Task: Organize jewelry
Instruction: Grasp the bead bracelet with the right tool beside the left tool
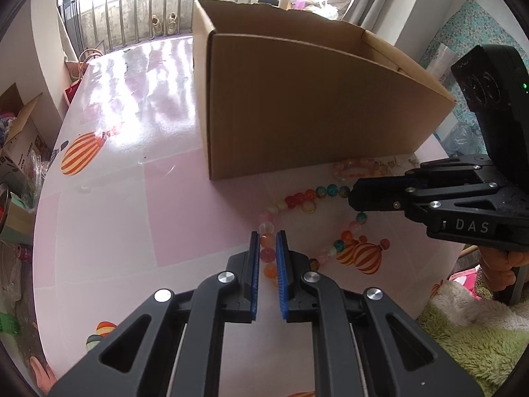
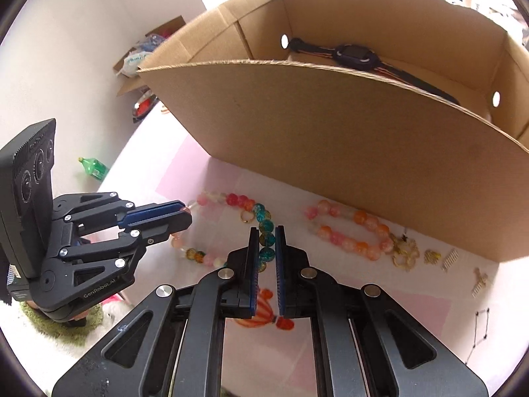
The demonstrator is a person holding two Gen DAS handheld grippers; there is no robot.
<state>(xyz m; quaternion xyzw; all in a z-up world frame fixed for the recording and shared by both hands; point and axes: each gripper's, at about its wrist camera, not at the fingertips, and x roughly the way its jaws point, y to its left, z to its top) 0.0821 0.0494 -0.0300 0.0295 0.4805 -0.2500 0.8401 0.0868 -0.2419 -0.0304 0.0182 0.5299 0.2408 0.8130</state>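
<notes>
A long necklace of coloured glass beads lies in a loop on the pink table in front of a cardboard box. My left gripper is shut on the necklace at its pale pink beads; it shows in the right wrist view. My right gripper is shut on the necklace at its teal beads; it shows in the left wrist view. A pink and orange bead bracelet lies by the box wall. A small gold ring lies inside the necklace loop.
A dark watch lies inside the box. Gold earrings and small hair clips lie right of the bracelet. A green fuzzy cloth is at the table's near right edge. The table has balloon prints.
</notes>
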